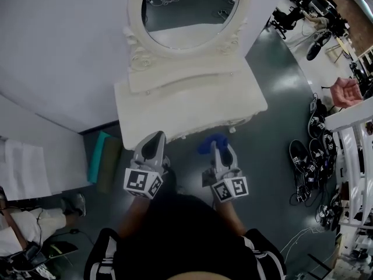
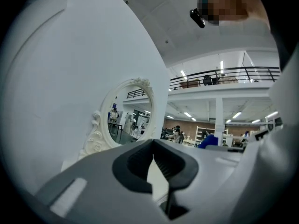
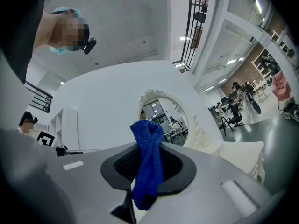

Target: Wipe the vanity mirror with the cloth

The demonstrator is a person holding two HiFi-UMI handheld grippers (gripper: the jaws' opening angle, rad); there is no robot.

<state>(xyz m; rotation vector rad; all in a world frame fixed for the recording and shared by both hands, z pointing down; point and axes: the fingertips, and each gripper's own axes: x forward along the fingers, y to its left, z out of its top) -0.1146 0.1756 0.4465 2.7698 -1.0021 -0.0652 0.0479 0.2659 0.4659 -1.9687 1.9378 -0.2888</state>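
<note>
Standing in front of the white vanity surface, with both tools held low and short of its front edge. Right tool closed tight on the blue cloth, bunched into a thick fold between the pads and sticking out past the tips. Left tool closed too, pads together at the tips, with nothing between them. Oval mirror upright at the back of the surface, in a carved white frame, ahead of both tools and higher, well apart from the cloth. Long axis of the mirror apparently vertical, so probably suited to up-and-down passes over the glass. Right tool the one for the job, being loaded with the cloth; mirror lying ahead and a little to its left. Wiping seemingly not yet begun: likely to need a reach forward over the surface and a lift, to bring the cloth onto the glass
</note>
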